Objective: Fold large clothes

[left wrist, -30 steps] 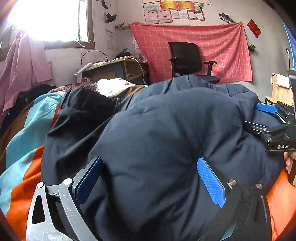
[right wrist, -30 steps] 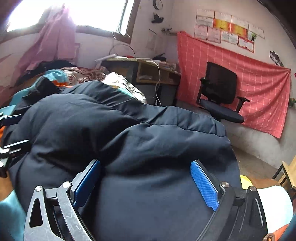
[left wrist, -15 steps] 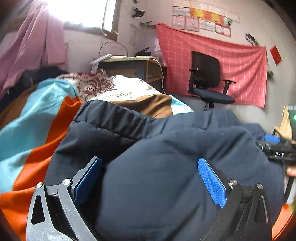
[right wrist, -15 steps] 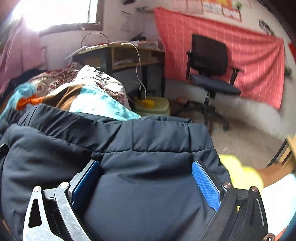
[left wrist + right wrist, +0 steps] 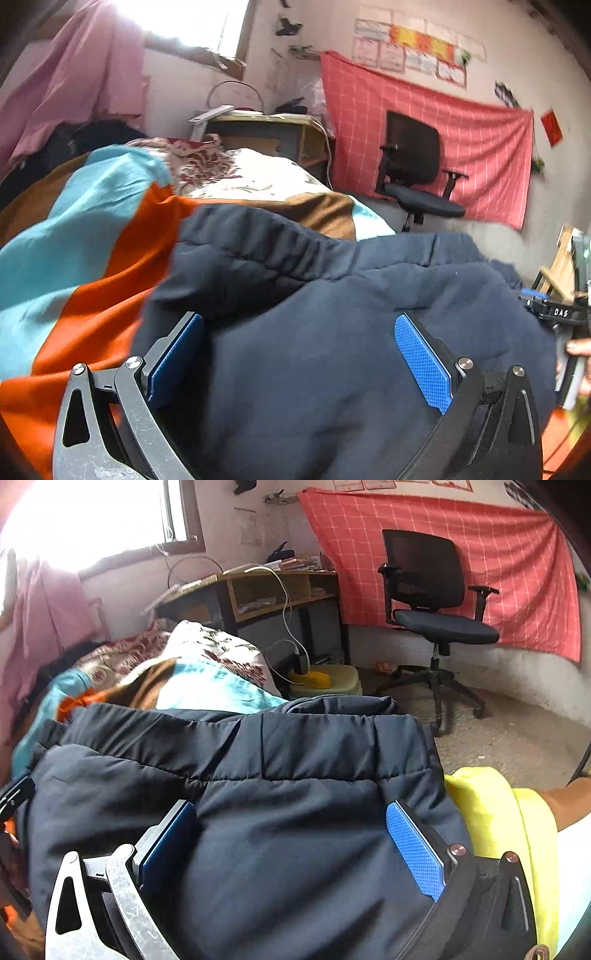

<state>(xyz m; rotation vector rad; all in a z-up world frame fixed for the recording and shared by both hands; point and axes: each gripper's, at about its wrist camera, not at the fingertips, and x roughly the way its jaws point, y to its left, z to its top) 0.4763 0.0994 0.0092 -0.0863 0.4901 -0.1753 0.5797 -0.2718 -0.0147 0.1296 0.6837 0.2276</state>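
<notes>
Bulging between both tongs' wide-apart pads, the padded jacket (image 5: 332, 369) is judged soft, bulky, slippery; its stitched hem (image 5: 295, 746) is best gripped.

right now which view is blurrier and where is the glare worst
Left wrist view: more motion smear, strongest on the striped blanket and wall posters, while the left gripper stays sharp; window blown out at the top. Right wrist view: crisper on the dark jacket and office chair, but its window glare is larger, washing out the top-left corner.
</notes>
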